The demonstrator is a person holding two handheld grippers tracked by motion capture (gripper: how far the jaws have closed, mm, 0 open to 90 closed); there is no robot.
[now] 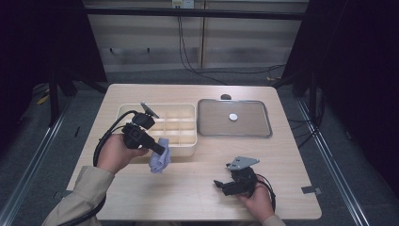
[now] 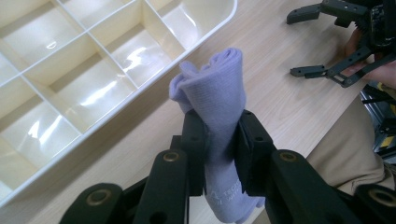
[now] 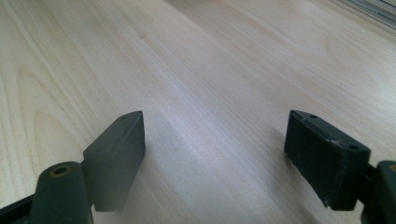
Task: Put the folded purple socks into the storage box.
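Above table [image 1: 197, 183], raised left tool [image 2: 219, 140] clamping lilac sock [image 2: 217, 93]

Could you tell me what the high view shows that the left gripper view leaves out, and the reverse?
High view alone: the metal tray with a small white disc, and the whole table. Left gripper view alone: the left tongs pinching the lilac cloth between their pads, close up. Both: the cream divided organizer, the cloth, and the open right tongs resting on the table.
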